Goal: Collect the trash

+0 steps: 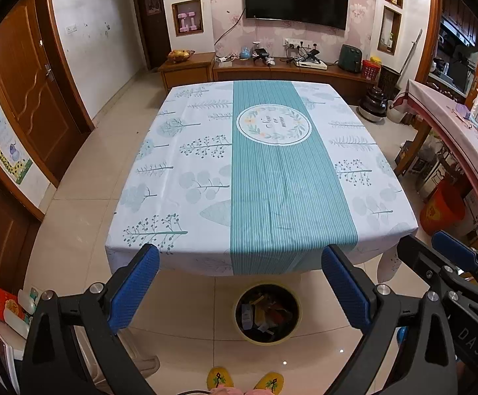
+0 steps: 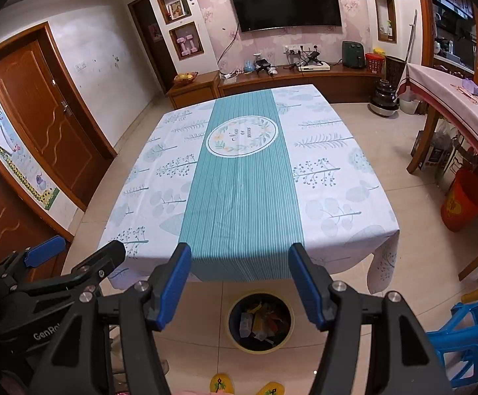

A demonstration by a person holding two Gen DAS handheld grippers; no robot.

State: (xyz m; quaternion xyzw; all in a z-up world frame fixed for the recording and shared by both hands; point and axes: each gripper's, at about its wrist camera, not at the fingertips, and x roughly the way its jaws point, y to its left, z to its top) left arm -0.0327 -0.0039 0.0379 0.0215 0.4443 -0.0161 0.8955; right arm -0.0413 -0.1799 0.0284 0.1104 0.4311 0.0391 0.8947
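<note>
A round bin point(image 1: 267, 312) with a yellow rim stands on the floor just in front of the table; it holds several pieces of trash. It also shows in the right wrist view point(image 2: 260, 322). The table point(image 1: 186, 177) wears a white and teal cloth point(image 2: 239, 197) with nothing lying on it. My left gripper point(image 1: 240, 263) is open and empty, held above the bin at the table's near edge. My right gripper point(image 2: 239, 265) is open and empty, beside the left one. Each gripper shows at the edge of the other's view.
A blue plastic stool point(image 2: 463, 339) stands at the right. An orange bucket point(image 2: 463, 200) sits under a side table point(image 2: 453, 98). A TV cabinet point(image 1: 271, 69) lines the far wall. Wooden doors point(image 1: 31, 92) are at the left. Yellow slippers point(image 1: 219, 377) show below.
</note>
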